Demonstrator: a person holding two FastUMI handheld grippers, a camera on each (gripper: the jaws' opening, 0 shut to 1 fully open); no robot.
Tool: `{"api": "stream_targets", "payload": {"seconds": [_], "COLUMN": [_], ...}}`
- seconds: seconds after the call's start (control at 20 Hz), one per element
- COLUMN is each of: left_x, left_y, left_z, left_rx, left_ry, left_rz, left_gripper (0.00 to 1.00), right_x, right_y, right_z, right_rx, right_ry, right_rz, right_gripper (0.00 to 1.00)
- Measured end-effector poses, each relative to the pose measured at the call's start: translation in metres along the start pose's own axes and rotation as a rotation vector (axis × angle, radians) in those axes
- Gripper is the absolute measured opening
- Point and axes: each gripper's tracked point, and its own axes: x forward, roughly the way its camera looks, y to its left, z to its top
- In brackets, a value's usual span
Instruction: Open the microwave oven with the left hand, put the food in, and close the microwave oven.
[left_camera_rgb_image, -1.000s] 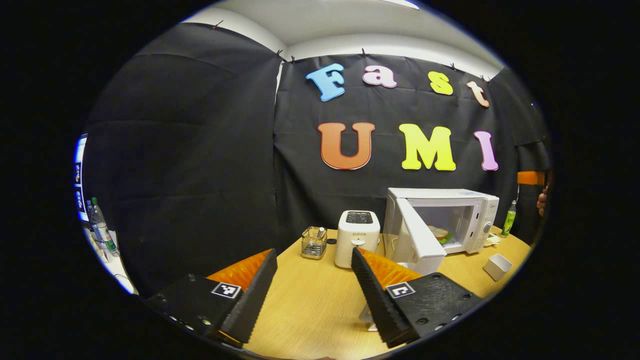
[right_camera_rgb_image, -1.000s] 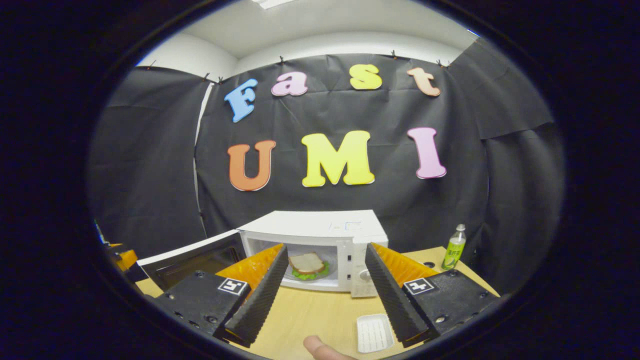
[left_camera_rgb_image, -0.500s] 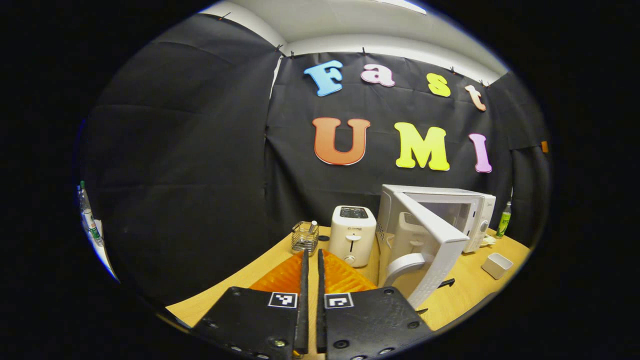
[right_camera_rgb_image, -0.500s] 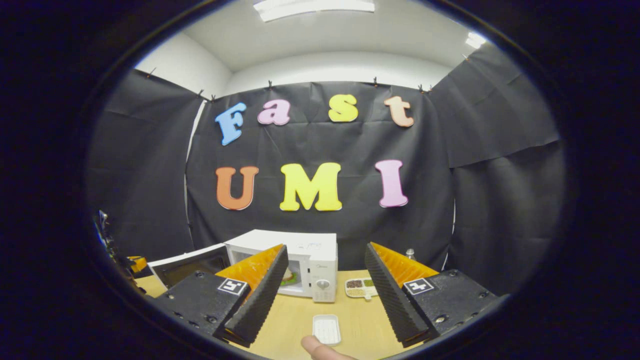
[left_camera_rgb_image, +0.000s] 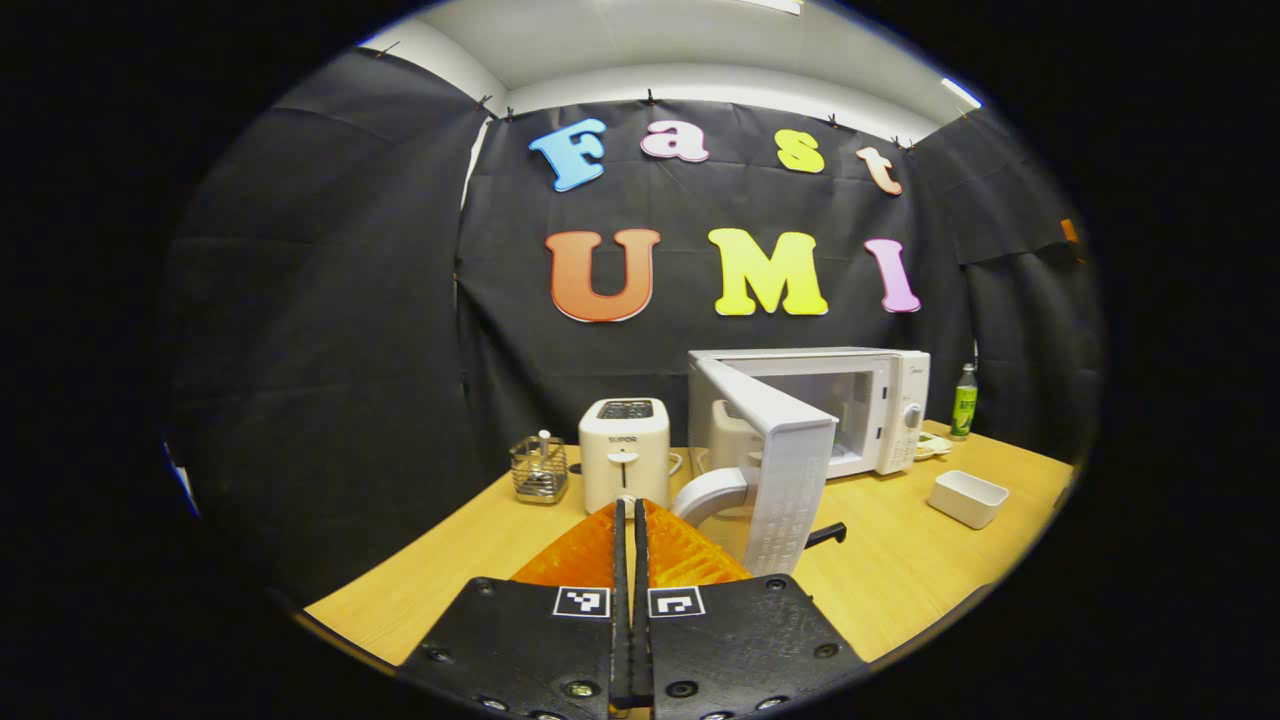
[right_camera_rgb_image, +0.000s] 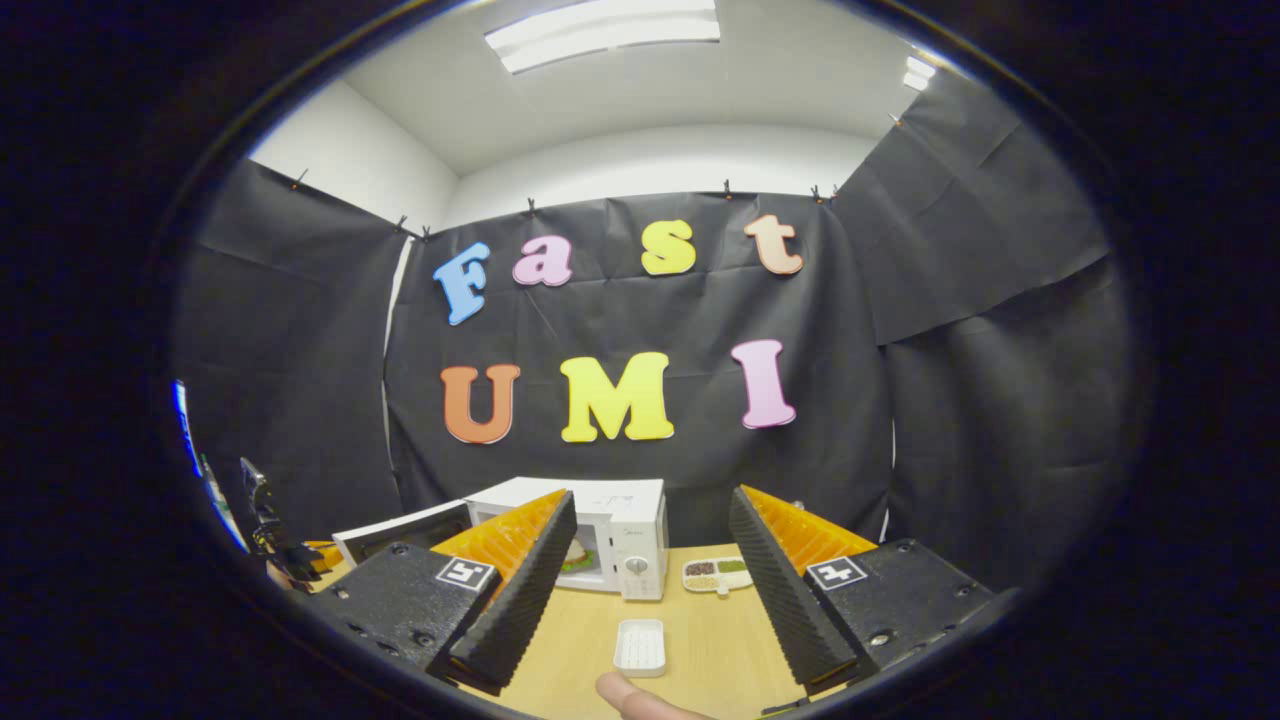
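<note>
Black cloth walls close the booth on three sides, white ceiling above with a lit strip lamp. Wooden tabletop (left_camera_rgb_image: 900, 570) spans the lower part of both views.

Microwave oven (left_camera_rgb_image: 880, 400): white, at the back of the tabletop, right of centre in the left gripper view. Its door (left_camera_rgb_image: 790, 470) stands open, swung out toward the camera on its left hinge, curved handle (left_camera_rgb_image: 705, 492) on the outer face. In the right gripper view the microwave oven (right_camera_rgb_image: 630, 540) sits behind the left finger, and the food (right_camera_rgb_image: 575, 555), a sandwich with green leaf at the edge, lies inside the cavity, partly hidden by that finger.

Toaster (left_camera_rgb_image: 624, 450): white, upright, just left of the open door. Wire basket (left_camera_rgb_image: 538, 470) stands further left, apart from the toaster.

Left gripper (left_camera_rgb_image: 628, 520): fingers clenched together, pads meeting, nothing between them; tips point at the gap between toaster and door handle, not touching either as far as can be told.

Right gripper (right_camera_rgb_image: 650, 560): fingers spread wide, released, holding nothing, well back from the microwave oven. A fingertip (right_camera_rgb_image: 630, 695) of the holding hand shows at the bottom edge.

Small items: white rectangular dish (left_camera_rgb_image: 967, 497) on the tabletop right of the door; divided tray (right_camera_rgb_image: 716, 573) with coloured contents beside the oven; green bottle (left_camera_rgb_image: 963, 400) at the far right.
</note>
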Motion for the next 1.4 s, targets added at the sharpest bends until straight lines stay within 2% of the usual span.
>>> {"api": "stream_targets", "payload": {"seconds": [0.05, 0.1, 0.15, 0.35, 0.4, 0.45, 0.5, 0.55, 0.6, 0.65, 0.7, 0.75, 0.8, 0.9, 0.95, 1.05, 1.4], "left_x": [0.001, 0.0, -0.001, 0.015, 0.019, 0.024, 0.03, 0.039, 0.045, 0.053, 0.061, 0.069, 0.077, 0.093, 0.099, 0.111, 0.145], "left_y": [-0.007, -0.018, -0.031, -0.071, -0.081, -0.092, -0.104, -0.114, -0.126, -0.136, -0.144, -0.151, -0.16, -0.179, -0.186, -0.199, -0.234], "left_z": [-0.003, -0.006, -0.008, -0.021, -0.025, -0.023, -0.024, -0.027, -0.028, -0.029, -0.03, -0.03, -0.029, -0.025, -0.023, -0.02, -0.003], "left_rx": [-0.006, -0.006, -0.003, 0.006, -0.006, -0.016, -0.026, -0.038, -0.047, -0.055, -0.054, -0.053, -0.054, -0.063, -0.07, -0.097, -0.121], "left_ry": [0.007, 0.01, 0.009, 0.03, 0.032, 0.023, 0.022, 0.024, 0.025, 0.029, 0.038, 0.035, 0.033, 0.029, 0.024, 0.026, 0.003], "left_rz": [-0.011, -0.03, -0.052, -0.112, -0.128, -0.147, -0.167, -0.192, -0.219, -0.245, -0.263, -0.28, -0.302, -0.346, -0.36, -0.396, -0.409], "left_gripper": [0.0, 0.0, 0.0, 0.0, 0.0, 0.0, 0.0, 0.0, 0.08, 0.0, 0.0, 0.0, 0.0, 0.0, 0.0, 0.0, 0.0], "right_x": [-0.006, -0.01, -0.014, -0.023, -0.024, -0.024, -0.025, -0.024, -0.024, -0.022, -0.022, -0.024, -0.024, -0.022, -0.02, -0.018, -0.002], "right_y": [-0.003, -0.007, -0.01, -0.019, -0.021, -0.024, -0.025, -0.027, -0.029, -0.032, -0.036, -0.039, -0.04, -0.047, -0.051, -0.058, -0.07], "right_z": [0.0, 0.001, 0.003, 0.003, 0.001, -0.001, -0.002, -0.003, -0.007, -0.011, -0.017, -0.02, -0.018, -0.02, -0.021, -0.019, -0.031], "right_rx": [-0.003, -0.003, -0.004, -0.014, -0.015, -0.012, -0.007, -0.003, 0.0, 0.0, -0.002, -0.007, -0.012, -0.028, -0.036, -0.046, -0.034], "right_ry": [-0.004, -0.01, -0.018, -0.029, -0.025, -0.024, -0.026, -0.026, -0.021, -0.015, -0.003, 0.001, -0.01, -0.01, -0.011, -0.021, -0.006], "right_rz": [0.004, 0.005, 0.005, -0.005, -0.014, -0.022, -0.025, -0.026, -0.028, -0.031, -0.037, -0.041, -0.04, -0.048, -0.054, -0.065, -0.05], "right_gripper": [0.98, 0.98, 0.91, 0.91, 0.98, 0.91, 0.98, 0.91, 0.91, 0.91, 0.91, 0.98, 0.92, 0.91, 0.98, 0.99, 0.98]}}
